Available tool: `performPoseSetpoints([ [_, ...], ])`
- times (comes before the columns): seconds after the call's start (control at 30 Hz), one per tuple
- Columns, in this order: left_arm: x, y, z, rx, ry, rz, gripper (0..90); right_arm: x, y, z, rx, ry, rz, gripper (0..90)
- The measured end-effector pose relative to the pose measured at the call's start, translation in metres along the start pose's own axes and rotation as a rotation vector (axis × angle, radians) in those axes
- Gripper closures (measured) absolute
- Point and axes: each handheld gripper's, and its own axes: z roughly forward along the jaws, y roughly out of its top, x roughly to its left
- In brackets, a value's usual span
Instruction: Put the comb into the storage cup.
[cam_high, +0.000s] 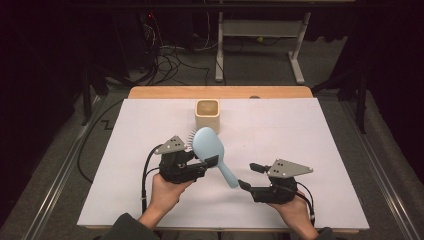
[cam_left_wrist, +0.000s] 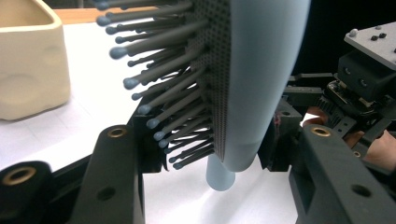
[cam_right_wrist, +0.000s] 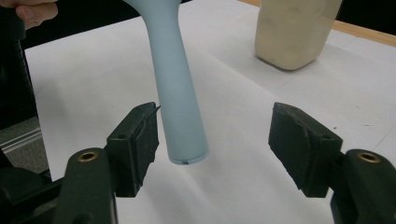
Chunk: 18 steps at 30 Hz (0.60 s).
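From above, near the table's (cam_high: 150, 210) front edge, the left gripper (cam_high: 207, 162) clamps the blue hairbrush (cam_high: 209, 145) at its head, handle slanting toward the right gripper (cam_high: 246, 176). Along the left gripper's jaws, bristles (cam_left_wrist: 173, 93) face the cream cup (cam_left_wrist: 28, 60). Along the right gripper's, its released pads (cam_right_wrist: 140, 140) flank the handle end (cam_right_wrist: 184, 135).

No legible text, labels, brands, numbers or signs anywhere in the three views; the surfaces in view carry no readable markings.
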Motion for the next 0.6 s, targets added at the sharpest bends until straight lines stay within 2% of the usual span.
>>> performPoseSetpoints([
  [0.2,0.003,0.001,-0.005,-0.008,0.011,-0.002,52.3,-0.011,-0.001,-0.01,-0.03,-0.005,0.026,30.5],
  [0.6,0.006,0.005,-0.011,-0.021,0.031,-0.003,52.0,-0.028,-0.011,-0.035,-0.06,-0.051,0.05,30.2],
])
